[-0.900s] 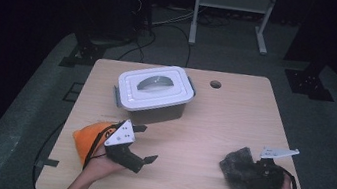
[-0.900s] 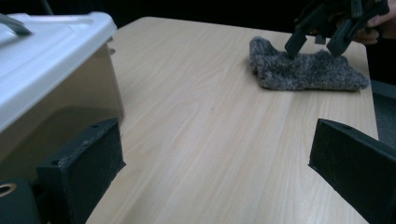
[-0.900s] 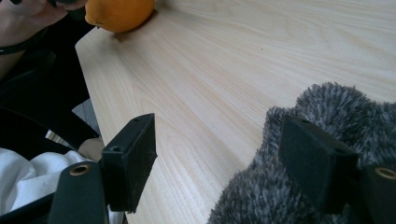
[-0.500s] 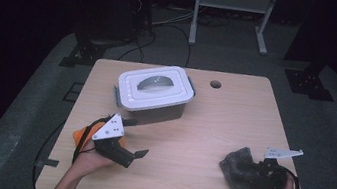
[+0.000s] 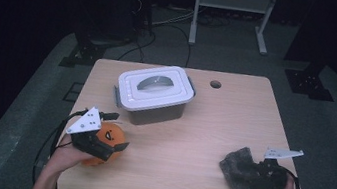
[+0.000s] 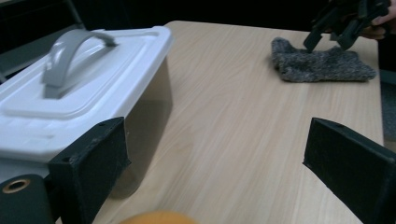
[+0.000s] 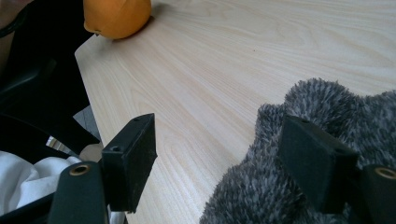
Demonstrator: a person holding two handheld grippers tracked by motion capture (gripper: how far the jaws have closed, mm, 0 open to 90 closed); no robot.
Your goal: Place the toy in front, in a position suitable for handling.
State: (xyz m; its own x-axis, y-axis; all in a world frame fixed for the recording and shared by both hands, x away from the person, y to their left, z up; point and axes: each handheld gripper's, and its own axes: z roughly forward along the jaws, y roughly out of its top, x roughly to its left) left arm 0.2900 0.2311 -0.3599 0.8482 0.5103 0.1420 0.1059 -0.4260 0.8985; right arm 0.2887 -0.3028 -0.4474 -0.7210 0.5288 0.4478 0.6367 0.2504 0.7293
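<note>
An orange round toy (image 5: 108,136) with a dark face lies at the table's front left; its top edge shows in the left gripper view (image 6: 156,217). My left gripper (image 5: 112,150) hovers over it, open, with the jaws spread on either side of the toy and no contact that I can see. A grey fuzzy cloth (image 5: 238,182) lies at the front right. My right gripper (image 5: 248,173) is open over the cloth. In the right gripper view (image 7: 224,158) one jaw rests on the cloth (image 7: 261,196) and the other hangs over bare wood.
A white lidded box (image 5: 154,92) with a grey handle stands mid-table, close to the left gripper's left jaw (image 6: 88,56). The wooden table (image 5: 211,131) has a round hole (image 5: 215,84) at the back. Its front edge is near both hands.
My left gripper has moved left and now sits over the orange toy, which earlier showed beside it. The right gripper has stayed over the grey cloth.
</note>
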